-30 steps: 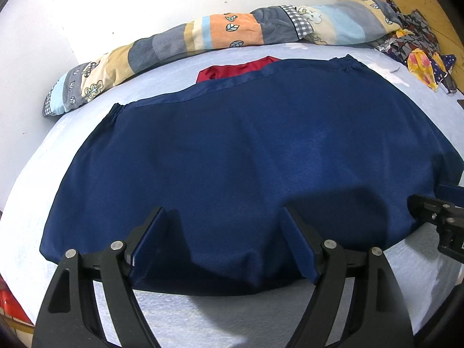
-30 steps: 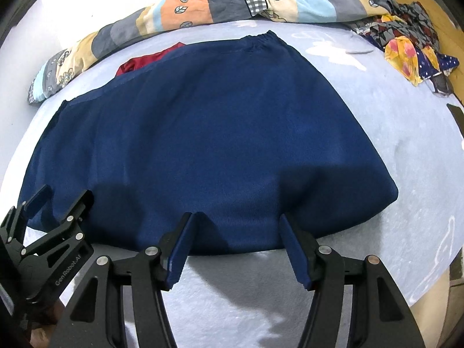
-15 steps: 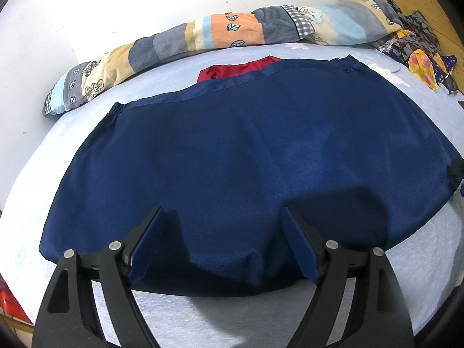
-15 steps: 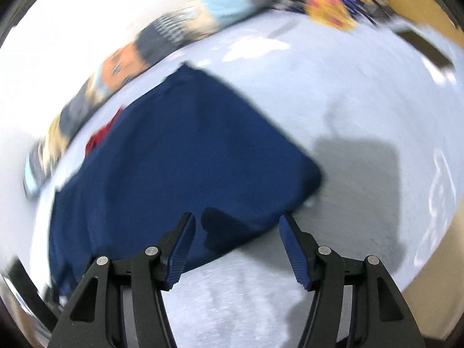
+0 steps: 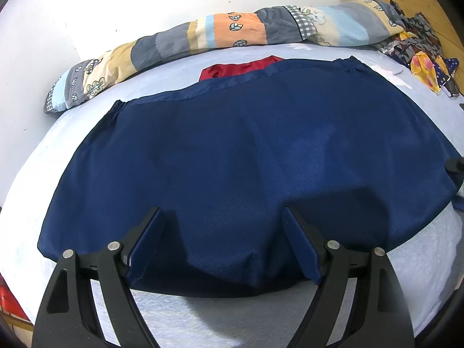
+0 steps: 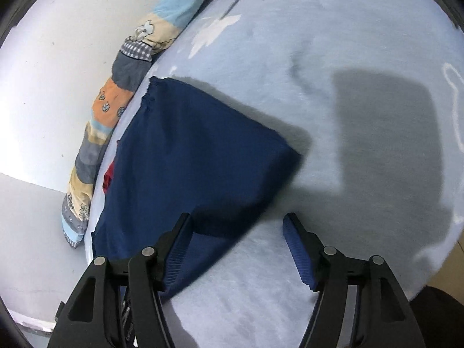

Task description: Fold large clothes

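**Both grippers open at near hem, nothing gripped**

Left gripper (image 5: 223,243): spread wide, empty, hovering over near hem of navy garment (image 5: 246,156). Contact with cloth: cannot tell.

Right gripper (image 6: 237,249): also wide open, empty, straddling garment's near right corner; left finger over cloth, right finger over bare bedsheet (image 6: 333,72).

Navy garment: spread flat on bedsheet, elastic waistband (image 5: 345,65) at far edge, hem nearest grippers. Looks smooth, no big wrinkles.

Likely step: pinch hem at two points, carry toward waistband. To do well:
- Drop each lower finger under hem before closing; grab both layers, not top layer only.
- Right gripper sits too far off corner; shift inward onto cloth first.
- Lift both sides level, lay hem square on waistband, avoid dragging.

Beyond garment: red cloth (image 5: 240,68) peeking out behind waistband, partly hidden by it. Patchwork quilt roll (image 5: 220,33) further back against wall. Patterned clothes pile (image 5: 417,55) right of quilt.

Containers: none visible.
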A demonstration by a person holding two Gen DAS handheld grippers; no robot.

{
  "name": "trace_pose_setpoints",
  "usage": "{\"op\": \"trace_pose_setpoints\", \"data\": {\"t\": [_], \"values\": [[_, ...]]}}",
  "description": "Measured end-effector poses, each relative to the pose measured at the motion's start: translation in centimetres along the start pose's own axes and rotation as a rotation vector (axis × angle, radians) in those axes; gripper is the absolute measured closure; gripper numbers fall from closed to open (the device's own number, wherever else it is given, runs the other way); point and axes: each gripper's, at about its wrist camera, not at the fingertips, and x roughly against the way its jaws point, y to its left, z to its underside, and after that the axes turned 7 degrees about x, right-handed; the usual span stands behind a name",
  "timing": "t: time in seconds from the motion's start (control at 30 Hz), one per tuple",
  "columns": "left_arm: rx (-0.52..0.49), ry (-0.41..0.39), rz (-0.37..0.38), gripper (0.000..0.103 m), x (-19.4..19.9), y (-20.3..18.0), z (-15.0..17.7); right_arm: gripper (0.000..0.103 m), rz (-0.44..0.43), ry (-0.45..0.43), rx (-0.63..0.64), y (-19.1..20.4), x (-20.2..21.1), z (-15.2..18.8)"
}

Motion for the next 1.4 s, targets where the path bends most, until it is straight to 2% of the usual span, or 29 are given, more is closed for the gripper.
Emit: {"op": "trace_pose_setpoints", "data": {"t": [0.1, 0.2, 0.23, 0.27, 0.3, 0.37, 0.57, 0.7, 0.77, 0.83, 0.87, 0.93, 0.97, 1.03, 1.07, 1.2, 1.3, 1.33, 1.37, 1.4], "values": [[0.004, 0.003, 0.001, 0.019, -0.1, 0.0, 0.0, 0.037, -0.025, -0.029, 0.005, 0.6, -0.9, -1.1], [0.024, 0.011, 0.016, 0.019, 0.0, 0.3, -0.2, 0.045, -0.051, -0.046, -0.033, 0.3, -2.6, -2.8], [0.039, 0.014, 0.027, 0.019, 0.1, 0.5, -0.3, 0.056, -0.066, -0.050, -0.033, 0.2, -2.8, -3.1], [0.063, 0.013, 0.046, 0.019, 0.3, 0.8, -0.6, 0.084, -0.090, -0.052, -0.012, 0.6, -3.0, -3.5], [0.081, 0.012, 0.062, 0.019, 0.5, 1.0, -0.9, 0.086, -0.123, -0.045, 0.015, 1.2, -3.0, -3.7], [0.131, 0.000, 0.098, 0.019, 0.7, 1.5, -1.8, 0.090, -0.130, -0.080, 0.047, 2.1, -2.1, -3.6], [0.202, -0.001, 0.056, 0.019, -1.6, 1.4, -3.9, 0.092, -0.180, -0.144, 0.140, 5.1, 0.3, -3.0], [0.153, 0.052, 0.039, 0.018, -4.8, 0.1, -3.9, 0.092, -0.188, -0.151, 0.167, 6.0, 0.7, -3.0], [0.135, 0.025, 0.026, 0.019, -4.9, -0.3, -3.9, 0.092, -0.191, -0.152, 0.180, 6.2, 0.9, -3.0], [0.173, 0.010, 0.048, 0.027, -4.2, 0.1, -4.3, 0.092, -0.193, -0.152, 0.186, 6.5, 1.0, -3.0], [0.187, -0.029, 0.063, 0.028, -3.5, 0.3, -4.6, 0.092, -0.195, -0.152, 0.188, 6.6, 1.0, -3.0], [0.152, -0.083, 0.029, 0.028, -2.7, -0.3, -5.3, 0.092, -0.204, -0.150, 0.191, 6.8, 1.1, -3.0], [0.138, -0.067, 0.020, 0.028, -3.2, -0.5, -5.5, 0.092, -0.206, -0.151, 0.192, 6.7, 1.2, -3.0], [0.122, 0.025, 0.013, 0.025, -5.4, -0.7, -4.9, 0.092, -0.213, -0.151, 0.200, 6.9, 1.3, -3.1], [0.124, 0.023, 0.007, 0.021, -5.8, -0.6, -4.4, 0.092, -0.216, -0.152, 0.203, 7.1, 1.4, -3.1], [0.150, 0.020, 0.018, 0.022, -5.0, -0.1, -4.6, 0.092, -0.231, -0.155, 0.225, 7.8, 1.5, -3.2], [0.194, -0.050, -0.019, 0.022, -3.7, 1.2, -4.6, 0.092, -0.238, -0.162, 0.237, 8.4, 1.7, -3.2], [0.171, -0.035, -0.047, 0.022, -4.0, 1.2, -4.4, 0.092, -0.238, -0.165, 0.239, 8.5, 1.7, -3.2], [0.122, 0.026, -0.066, 0.020, -5.3, 0.8, -4.1, 0.092, -0.240, -0.167, 0.242, 8.7, 1.8, -3.2], [0.065, 0.050, -0.069, 0.021, -5.9, 0.3, -3.7, 0.092, -0.242, -0.167, 0.247, 8.8, 1.8, -3.1]]}}
